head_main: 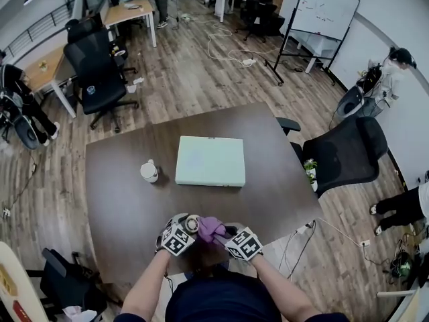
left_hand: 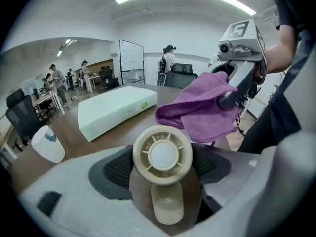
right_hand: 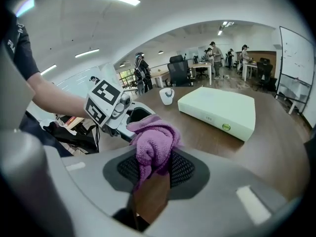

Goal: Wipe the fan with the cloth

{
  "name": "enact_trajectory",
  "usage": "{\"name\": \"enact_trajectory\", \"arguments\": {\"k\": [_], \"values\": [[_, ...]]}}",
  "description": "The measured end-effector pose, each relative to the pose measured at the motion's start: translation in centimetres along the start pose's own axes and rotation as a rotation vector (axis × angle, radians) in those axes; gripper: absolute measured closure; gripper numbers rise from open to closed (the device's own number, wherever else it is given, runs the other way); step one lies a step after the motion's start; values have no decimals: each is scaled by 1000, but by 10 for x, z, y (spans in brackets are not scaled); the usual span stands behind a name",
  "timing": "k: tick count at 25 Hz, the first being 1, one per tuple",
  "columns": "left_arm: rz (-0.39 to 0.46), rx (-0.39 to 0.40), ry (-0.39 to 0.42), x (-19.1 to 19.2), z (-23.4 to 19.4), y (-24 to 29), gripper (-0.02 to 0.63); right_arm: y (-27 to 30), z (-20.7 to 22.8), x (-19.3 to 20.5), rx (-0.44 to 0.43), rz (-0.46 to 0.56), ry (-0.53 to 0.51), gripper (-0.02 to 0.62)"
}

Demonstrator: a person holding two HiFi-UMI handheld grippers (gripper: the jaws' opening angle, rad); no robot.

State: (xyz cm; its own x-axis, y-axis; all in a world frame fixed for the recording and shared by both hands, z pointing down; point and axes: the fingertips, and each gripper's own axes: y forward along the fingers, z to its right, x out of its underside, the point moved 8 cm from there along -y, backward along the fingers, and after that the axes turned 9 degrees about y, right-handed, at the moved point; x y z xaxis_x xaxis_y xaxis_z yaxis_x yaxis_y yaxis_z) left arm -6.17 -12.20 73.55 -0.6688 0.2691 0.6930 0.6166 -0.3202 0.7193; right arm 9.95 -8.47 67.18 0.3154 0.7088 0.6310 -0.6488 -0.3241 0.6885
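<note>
Gripping round ribbed fan [left_hand: 162, 155], fuzzy purple cloth [right_hand: 154, 141]

My left gripper [left_hand: 163, 174] has its jaws clamped on the cream handheld fan [left_hand: 162, 154], grille facing me. Just beyond it, the right gripper [left_hand: 228, 98] pinches the purple cloth [left_hand: 200, 110], which hangs close over the fan. A pale green box [left_hand: 117, 110] lies mid-tabletop [left_hand: 106, 139], with a white cup [left_hand: 48, 143] to its left.

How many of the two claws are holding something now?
2. The left claw grips the small beige fan; the right claw grips the purple cloth.
</note>
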Motion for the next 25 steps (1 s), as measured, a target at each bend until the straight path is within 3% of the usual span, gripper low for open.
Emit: {"name": "enact_trajectory", "arguments": {"k": [8,16,25], "values": [[154,-41,-58,-19,3,-37,238,-14,-18,-34,-21,55,-51,471],[241,-51,-22,-36,14,-60,238,-20,-28,-55,-25,108,-90,471],[260,-33,59,-49,21,-72,238,-27,-28,-80,-47,136,-138,471]]}}
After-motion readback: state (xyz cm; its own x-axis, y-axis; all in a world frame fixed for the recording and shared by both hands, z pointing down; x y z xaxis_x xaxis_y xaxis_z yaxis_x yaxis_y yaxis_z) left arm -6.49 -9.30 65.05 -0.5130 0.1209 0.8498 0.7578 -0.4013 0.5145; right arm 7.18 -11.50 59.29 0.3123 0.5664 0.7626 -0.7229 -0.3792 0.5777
